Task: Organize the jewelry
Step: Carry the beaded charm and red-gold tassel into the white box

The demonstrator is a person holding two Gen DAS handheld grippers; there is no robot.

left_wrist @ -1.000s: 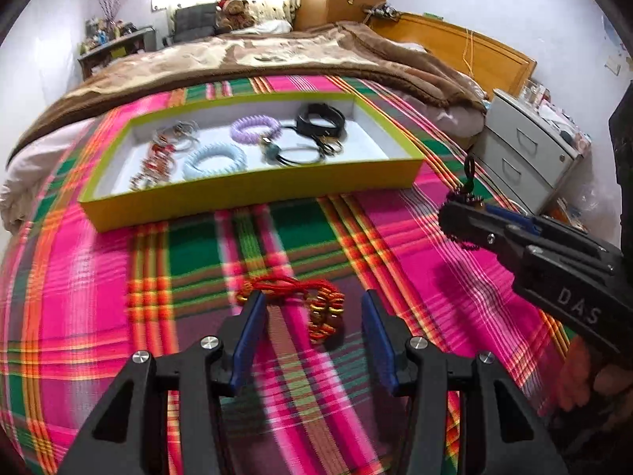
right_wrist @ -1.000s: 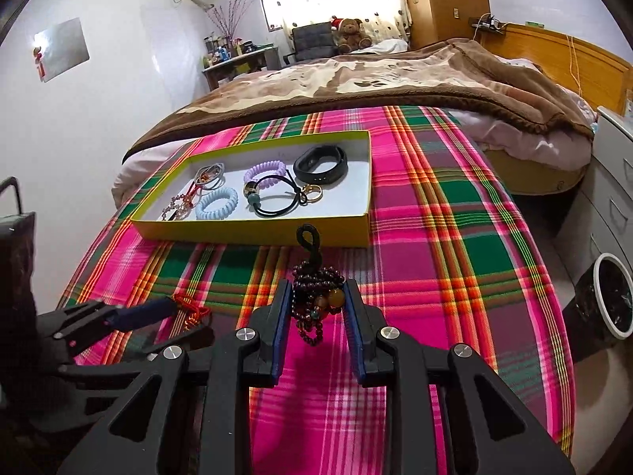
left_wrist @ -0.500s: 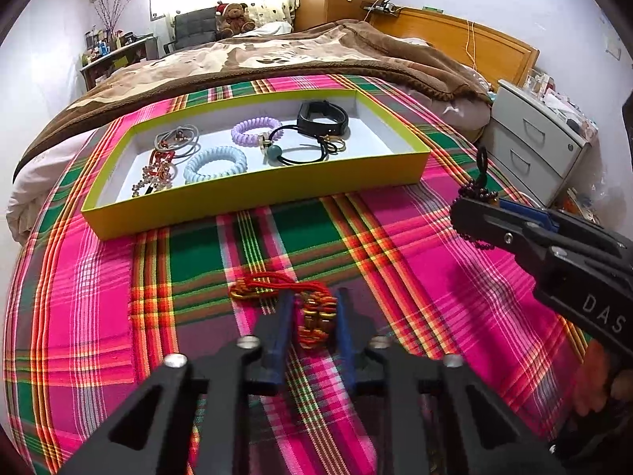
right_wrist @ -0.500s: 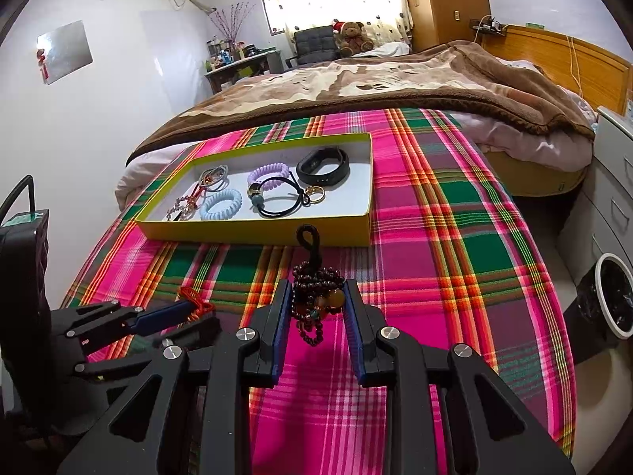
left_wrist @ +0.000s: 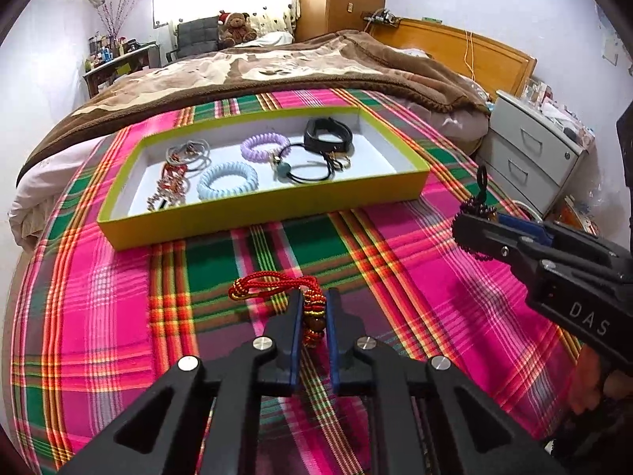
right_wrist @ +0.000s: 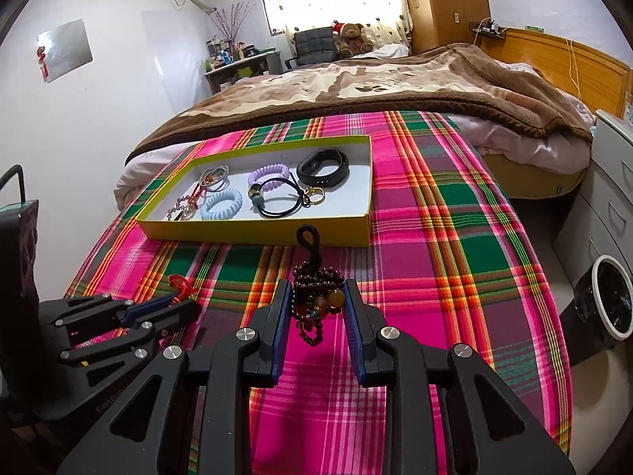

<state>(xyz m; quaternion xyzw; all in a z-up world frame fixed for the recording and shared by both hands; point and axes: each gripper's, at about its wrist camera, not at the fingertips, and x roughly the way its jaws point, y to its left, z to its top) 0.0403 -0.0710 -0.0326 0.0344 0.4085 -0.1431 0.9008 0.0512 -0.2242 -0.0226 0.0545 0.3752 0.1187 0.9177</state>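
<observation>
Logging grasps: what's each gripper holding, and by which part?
Left gripper: red braided cord bracelet, pinched at its beaded end. Right gripper: dark maroon bead bracelet, clamped around the bunched beads.

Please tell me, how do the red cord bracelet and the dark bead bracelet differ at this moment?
The red cord bracelet is bright red and gold, with its loop trailing on the plaid cloth; the dark bead bracelet is maroon with a black loop standing up. The left tongs grip the first, the right tongs the second. Both are outside the yellow tray.
</observation>
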